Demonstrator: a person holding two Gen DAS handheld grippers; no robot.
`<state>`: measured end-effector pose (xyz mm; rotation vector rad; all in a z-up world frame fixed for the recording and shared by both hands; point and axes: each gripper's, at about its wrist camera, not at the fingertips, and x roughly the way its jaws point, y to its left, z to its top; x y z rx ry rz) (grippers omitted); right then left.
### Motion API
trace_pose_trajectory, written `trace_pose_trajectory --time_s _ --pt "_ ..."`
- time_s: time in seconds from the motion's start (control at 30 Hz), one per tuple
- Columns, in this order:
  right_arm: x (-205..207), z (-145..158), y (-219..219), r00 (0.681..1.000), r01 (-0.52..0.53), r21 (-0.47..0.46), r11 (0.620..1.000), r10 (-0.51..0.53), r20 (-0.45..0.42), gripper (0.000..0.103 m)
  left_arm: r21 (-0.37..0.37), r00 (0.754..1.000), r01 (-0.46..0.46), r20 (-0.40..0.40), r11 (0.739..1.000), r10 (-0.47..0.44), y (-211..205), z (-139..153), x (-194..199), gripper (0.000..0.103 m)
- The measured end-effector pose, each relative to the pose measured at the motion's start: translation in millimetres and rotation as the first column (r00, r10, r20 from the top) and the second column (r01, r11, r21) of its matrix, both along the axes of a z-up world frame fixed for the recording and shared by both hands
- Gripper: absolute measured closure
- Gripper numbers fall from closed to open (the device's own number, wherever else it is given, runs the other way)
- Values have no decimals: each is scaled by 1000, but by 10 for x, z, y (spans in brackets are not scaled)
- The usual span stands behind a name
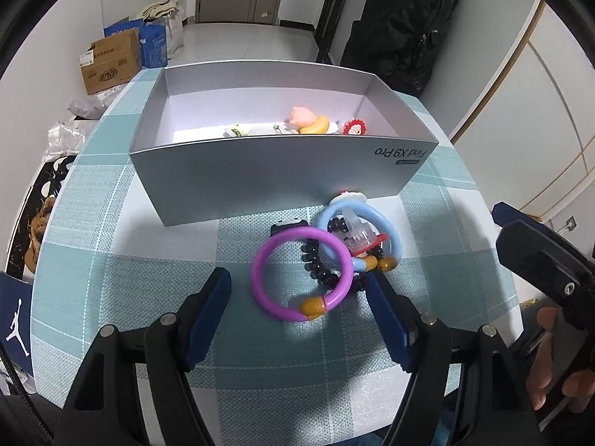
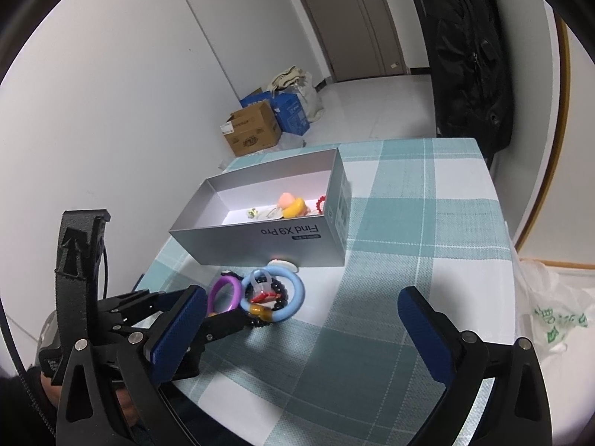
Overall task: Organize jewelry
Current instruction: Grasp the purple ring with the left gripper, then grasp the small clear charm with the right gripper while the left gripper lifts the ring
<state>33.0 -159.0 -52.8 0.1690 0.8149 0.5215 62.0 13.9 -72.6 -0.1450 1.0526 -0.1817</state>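
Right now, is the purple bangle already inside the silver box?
No, the purple bangle lies on the checked tablecloth in front of the silver box, between the open left gripper's fingers.

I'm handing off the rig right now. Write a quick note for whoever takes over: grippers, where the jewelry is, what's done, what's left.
Left gripper: open, empty, fingers either side of the purple bangle.
Right gripper: open, empty, held back from the pile.
Done: a few small pieces already lie in the grey box.
Left: purple bangle, blue bangle, black bead bracelet and a clear clip, all piled on the checked tablecloth in front of the box.
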Motion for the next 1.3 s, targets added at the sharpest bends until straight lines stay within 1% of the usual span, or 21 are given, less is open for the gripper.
trace_pose_trajectory --time_s 0.1,0.13,0.2,0.3,0.4,0.6,0.67,0.77,0.83,0.97,1.0,1.03,1.2,1.3 --pt "3 -10 8 1000 -1 -2 1000 1 -7 0 27 1000 0 -10 1000 0 -4 -12 9 41" --pt "4 -14 12 1000 -1 -5 1000 1 -7 0 25 1000 -3 -12 1000 4 10 -9 8 42" --pt "3 -20 13 1000 -1 -12 1000 1 -5 0 3 1000 -13 -19 1000 13 51 1 37 55" --pt "-2 -25 8 1000 5 -17 1000 -5 -4 0 -50 999 -36 -36 998 34 128 3 66 57" --pt "7 -38 5 1000 9 -21 1000 -9 -6 0 -53 998 -38 -44 998 35 118 5 73 59" --pt "20 -64 8 999 3 0 1000 -3 -34 0 -90 996 -54 -69 995 48 169 30 85 60" --pt "10 -49 57 1000 -14 -17 1000 13 -25 0 -99 997 -55 -67 994 49 198 58 68 60" --pt "15 -24 107 999 -41 5 999 41 -23 2 -118 998 -56 -42 991 51 247 140 38 60" --pt "39 -27 149 998 -54 23 998 55 -34 7 -136 998 -60 -15 989 58 288 216 16 60" --pt "121 -97 304 992 -97 2 995 97 -85 19 -173 997 -66 13 983 70 333 293 26 60" --pt "138 -117 340 990 -109 -7 994 108 -93 25 -181 997 -67 17 981 71 348 302 27 60" --pt "160 -141 386 987 -125 -15 992 123 -104 29 -190 997 -67 20 980 72 362 304 21 60" --pt "191 -222 554 981 -157 -53 986 149 -125 35 -206 997 -59 28 977 66 415 326 27 60" --pt "200 -276 631 979 -167 -76 983 156 -134 41 -217 998 -59 23 974 66 452 325 44 60"
